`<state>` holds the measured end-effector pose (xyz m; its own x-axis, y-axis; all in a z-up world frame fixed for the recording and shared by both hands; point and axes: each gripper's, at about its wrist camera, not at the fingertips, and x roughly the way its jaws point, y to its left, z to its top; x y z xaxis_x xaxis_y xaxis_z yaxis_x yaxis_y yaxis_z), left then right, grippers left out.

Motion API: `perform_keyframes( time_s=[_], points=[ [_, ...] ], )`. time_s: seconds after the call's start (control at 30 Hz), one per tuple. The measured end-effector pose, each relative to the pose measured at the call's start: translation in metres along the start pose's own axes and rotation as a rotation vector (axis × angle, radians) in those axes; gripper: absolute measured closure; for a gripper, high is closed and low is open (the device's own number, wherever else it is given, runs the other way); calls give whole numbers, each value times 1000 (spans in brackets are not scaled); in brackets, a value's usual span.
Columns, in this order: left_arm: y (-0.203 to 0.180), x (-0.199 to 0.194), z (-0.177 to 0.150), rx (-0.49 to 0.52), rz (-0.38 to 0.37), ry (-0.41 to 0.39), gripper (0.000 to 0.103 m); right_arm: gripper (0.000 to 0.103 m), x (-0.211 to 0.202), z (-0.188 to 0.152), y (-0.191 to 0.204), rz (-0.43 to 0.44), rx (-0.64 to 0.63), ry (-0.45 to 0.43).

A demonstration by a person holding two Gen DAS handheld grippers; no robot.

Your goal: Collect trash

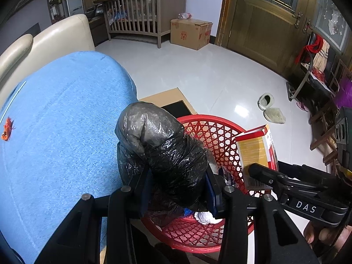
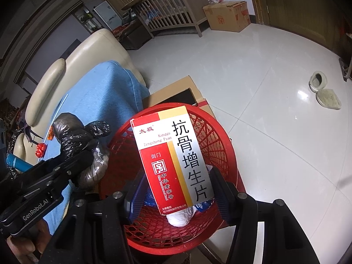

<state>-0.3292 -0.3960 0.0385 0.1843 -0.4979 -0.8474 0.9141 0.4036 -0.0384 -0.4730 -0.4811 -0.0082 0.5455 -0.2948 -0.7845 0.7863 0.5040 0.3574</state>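
A crumpled black plastic bag (image 1: 158, 145) is pinched in my left gripper (image 1: 178, 180), which is shut on it above the left rim of a red mesh basket (image 1: 211, 118). My right gripper (image 2: 176, 189) is shut on a red, white and yellow medicine box (image 2: 173, 154), held upright over the basket (image 2: 220, 136). In the left wrist view the box (image 1: 255, 151) stands at the right with the right gripper (image 1: 258, 169) on its lower end. In the right wrist view the bag (image 2: 72, 132) and left gripper (image 2: 85, 154) are at the left. White crumpled paper (image 2: 180, 217) lies in the basket.
The basket rests on a cardboard box (image 2: 167, 90) beside a blue-covered cream sofa (image 1: 55, 121). Small red and orange wrappers (image 2: 40, 149) lie on the blue cover. Two slippers (image 1: 270, 110) sit on the white tiled floor. A wooden crib (image 1: 140, 17) and another carton (image 1: 191, 33) stand far back.
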Motion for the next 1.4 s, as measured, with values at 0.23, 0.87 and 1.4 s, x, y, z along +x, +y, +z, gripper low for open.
perform_keyframes(
  time_s=[0.23, 0.87, 1.4],
  points=[
    [-4, 10, 2, 4, 4, 15, 59, 44, 7, 2, -1, 5, 3, 14],
    [-13, 42, -5, 25, 15, 75, 59, 44, 16, -2, -8, -24, 8, 49],
    [-15, 59, -12, 31, 27, 111, 59, 44, 26, -2, -4, -61, -19, 73]
  ],
)
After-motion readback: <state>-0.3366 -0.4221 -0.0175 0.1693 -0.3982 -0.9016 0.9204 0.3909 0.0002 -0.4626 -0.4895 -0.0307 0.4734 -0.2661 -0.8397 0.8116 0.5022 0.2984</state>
